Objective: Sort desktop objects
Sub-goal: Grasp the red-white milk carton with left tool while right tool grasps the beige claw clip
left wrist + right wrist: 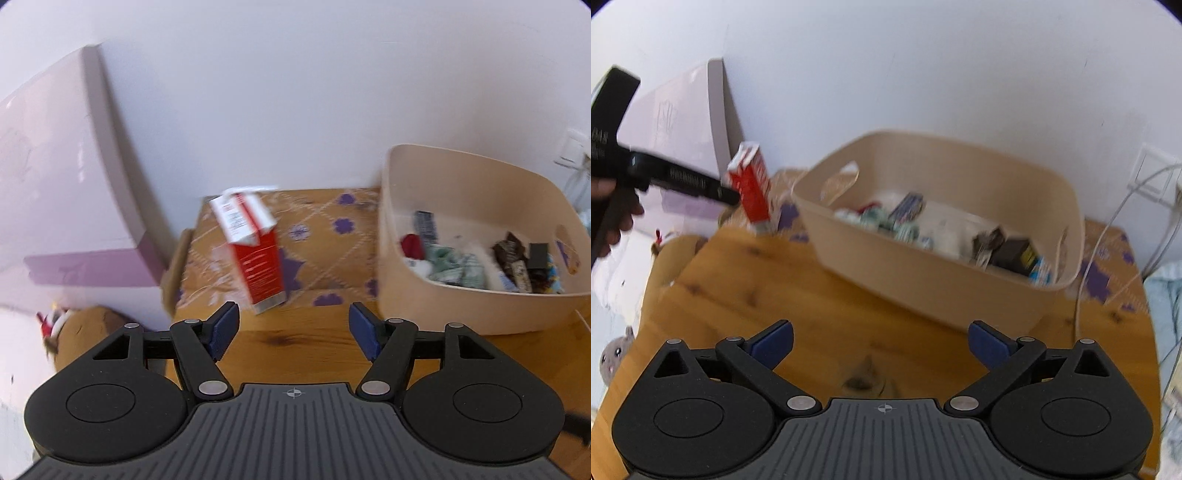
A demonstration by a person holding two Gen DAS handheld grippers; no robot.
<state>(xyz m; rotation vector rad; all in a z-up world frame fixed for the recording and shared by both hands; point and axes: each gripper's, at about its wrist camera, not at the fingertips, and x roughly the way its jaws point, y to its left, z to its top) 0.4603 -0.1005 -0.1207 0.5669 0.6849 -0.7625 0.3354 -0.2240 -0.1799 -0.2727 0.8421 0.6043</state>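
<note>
The light is soft and bright, like daylight, and the white wall [332,92] looks a bit blue. Both pictures are smeared from moving: the red carton [255,254] and the tub [945,236] look fuzzy. Straight lines bend near the edges, and the corners go dark.
</note>
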